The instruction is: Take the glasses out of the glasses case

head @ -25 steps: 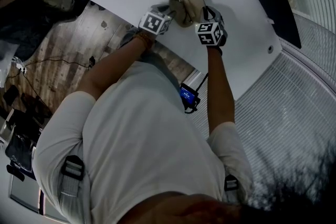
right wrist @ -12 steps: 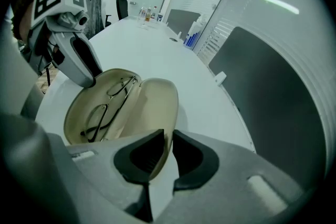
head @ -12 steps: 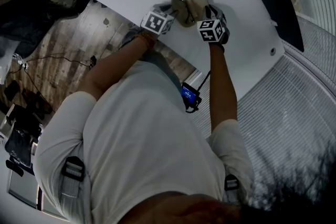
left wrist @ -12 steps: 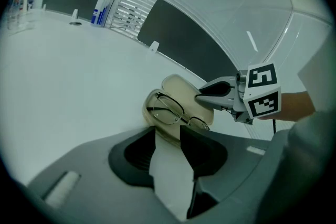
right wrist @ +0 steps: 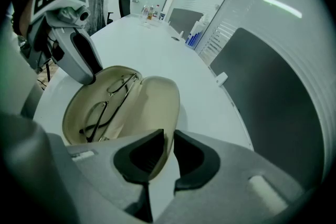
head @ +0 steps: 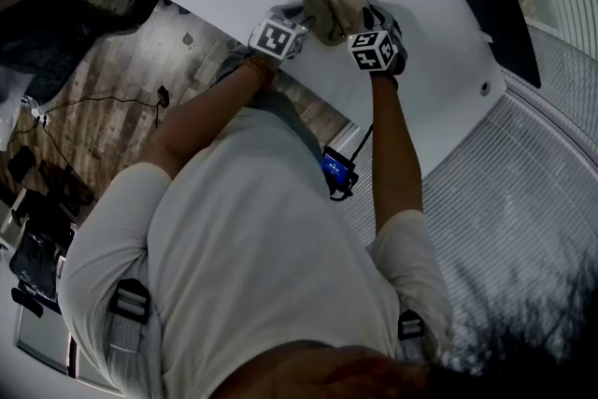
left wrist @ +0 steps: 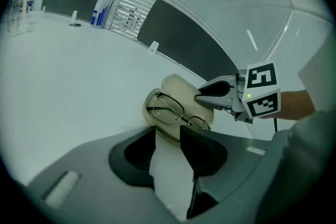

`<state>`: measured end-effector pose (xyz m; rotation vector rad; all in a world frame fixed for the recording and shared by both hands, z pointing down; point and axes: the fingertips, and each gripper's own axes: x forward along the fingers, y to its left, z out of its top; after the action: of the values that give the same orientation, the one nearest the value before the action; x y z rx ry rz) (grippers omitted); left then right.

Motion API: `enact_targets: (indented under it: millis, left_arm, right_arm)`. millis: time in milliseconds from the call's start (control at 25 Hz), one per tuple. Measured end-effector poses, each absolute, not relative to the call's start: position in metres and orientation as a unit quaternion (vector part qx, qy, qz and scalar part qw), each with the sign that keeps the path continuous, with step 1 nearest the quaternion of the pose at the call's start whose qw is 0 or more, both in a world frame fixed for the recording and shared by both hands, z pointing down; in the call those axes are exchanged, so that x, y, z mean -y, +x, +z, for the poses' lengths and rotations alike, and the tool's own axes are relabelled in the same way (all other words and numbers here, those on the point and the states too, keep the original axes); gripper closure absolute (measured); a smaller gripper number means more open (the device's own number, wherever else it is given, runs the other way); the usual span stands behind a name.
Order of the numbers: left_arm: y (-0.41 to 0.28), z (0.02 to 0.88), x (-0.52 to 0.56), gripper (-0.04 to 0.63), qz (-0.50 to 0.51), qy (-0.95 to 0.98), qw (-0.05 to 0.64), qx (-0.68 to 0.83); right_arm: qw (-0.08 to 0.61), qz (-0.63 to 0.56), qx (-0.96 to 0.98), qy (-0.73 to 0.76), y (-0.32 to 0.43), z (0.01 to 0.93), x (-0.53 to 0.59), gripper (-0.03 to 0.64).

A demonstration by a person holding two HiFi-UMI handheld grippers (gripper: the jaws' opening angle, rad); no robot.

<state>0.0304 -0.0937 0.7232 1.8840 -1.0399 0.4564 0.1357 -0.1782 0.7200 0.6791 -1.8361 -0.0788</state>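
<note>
One glasses case (head: 338, 5), left gripper (left wrist: 168, 128) fingers clamp base (right wrist: 79, 113), right gripper (right wrist: 169, 132) fingers clamp lid (right wrist: 155, 102)

The case's (left wrist: 181, 86) near rim is hidden behind the left gripper's (left wrist: 167, 129) jaws. Far bottles (right wrist: 150, 10) are too small to tell.

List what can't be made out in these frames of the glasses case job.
- Head view: the glasses inside the glasses case are too small and dark, partly behind the right tongs.
- Left gripper view: whether the left tongs press the case rim; their own tips cover the contact.
- Right gripper view: bottles at the table's far end, labels too small.
</note>
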Motion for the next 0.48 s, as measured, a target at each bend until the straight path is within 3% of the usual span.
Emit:
enact_targets:
  millis: [480]
  left_arm:
    - [0.034, 0.729, 0.097, 0.445, 0.171, 0.767, 0.454, 0.42]
  right_arm:
    - [0.523, -0.026, 0.797, 0.301, 0.13, 0.695, 0.17, 0.537]
